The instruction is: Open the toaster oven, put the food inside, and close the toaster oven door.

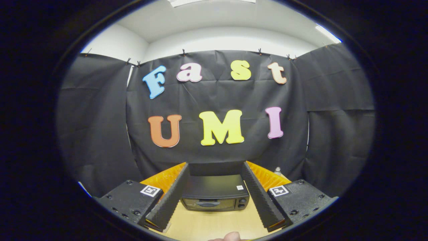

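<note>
Tool (214,180) spread wide, holding nothing; toaster oven (215,196) at 12 o'clock between fingers (169,201) (door shut), on wooden surface (214,222).

Claw-mounted fisheye, facing the booth's back wall

It rides on the black ridged-fingered claw (214,197), looking level along the spread fingers across the pale wooden surface (214,224) to the black boxy toaster oven (214,197) near its far edge, well apart.
</note>
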